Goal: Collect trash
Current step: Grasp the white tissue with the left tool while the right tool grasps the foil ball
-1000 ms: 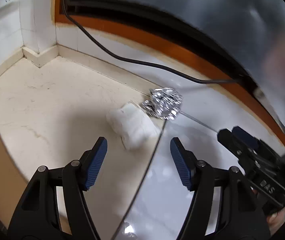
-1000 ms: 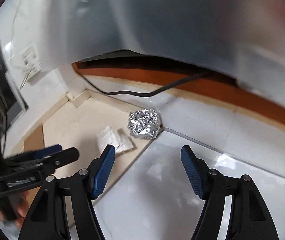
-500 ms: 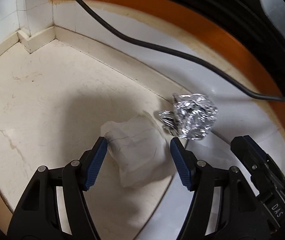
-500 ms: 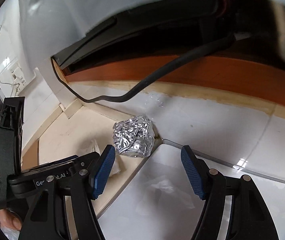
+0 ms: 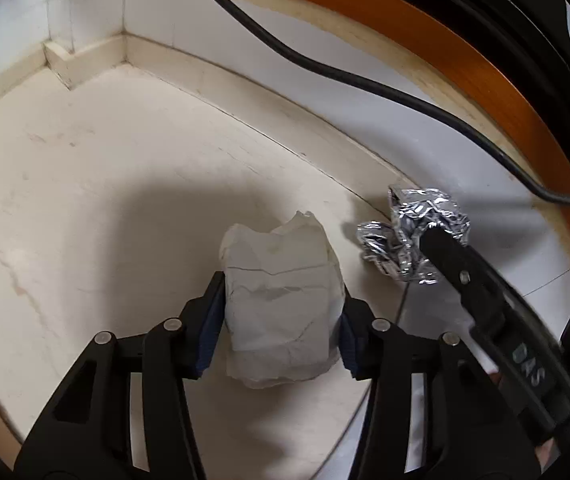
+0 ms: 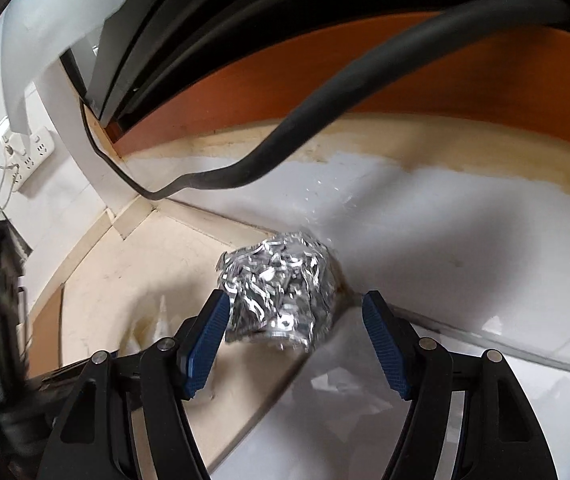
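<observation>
The left hand-held gripper (image 5: 281,320) is closing its pads against a crumpled white paper (image 5: 281,304) on the floor (image 5: 105,184), while the right hand-held gripper (image 6: 297,340) is hanging wide open around a foil ball (image 6: 277,292), a black cable (image 6: 325,120) lying behind

Only one marking reads: white letters "DAS" printed on the black plastic body of the right gripper (image 5: 525,360), seen in the left wrist view, to the right of the left jaws. Right wrist view: no legible text.

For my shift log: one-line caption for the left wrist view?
Left gripper brackets crumpled white paper on the floor, foil ball nearby.
</observation>
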Demonstrator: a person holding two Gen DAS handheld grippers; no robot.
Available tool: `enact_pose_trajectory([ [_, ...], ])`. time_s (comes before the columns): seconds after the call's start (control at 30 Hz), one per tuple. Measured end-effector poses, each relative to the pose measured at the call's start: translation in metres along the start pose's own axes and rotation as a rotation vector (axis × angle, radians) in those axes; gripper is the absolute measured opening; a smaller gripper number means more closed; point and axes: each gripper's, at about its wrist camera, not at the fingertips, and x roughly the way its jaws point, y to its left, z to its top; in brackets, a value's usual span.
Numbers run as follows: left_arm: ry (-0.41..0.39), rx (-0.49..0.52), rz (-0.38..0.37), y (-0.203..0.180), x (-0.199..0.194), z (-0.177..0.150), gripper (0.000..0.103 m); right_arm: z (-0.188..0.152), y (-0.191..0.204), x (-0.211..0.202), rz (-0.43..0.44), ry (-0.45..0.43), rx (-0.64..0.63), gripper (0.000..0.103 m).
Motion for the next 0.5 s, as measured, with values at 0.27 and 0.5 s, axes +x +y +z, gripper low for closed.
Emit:
enact_pose_trajectory([
  [0.27, 0.002, -0.021, 0.026, 0.007, -0.007, -0.001, 0.044, 0.007, 0.021, 0.029, -0.051, 0.017, -0.042, 0.084],
  [0.5, 0.007, -0.028, 0.045, 0.009, -0.015, -0.006, 0.042, 0.000, 0.031, 0.047, -0.054, 0.107, -0.060, 0.045],
])
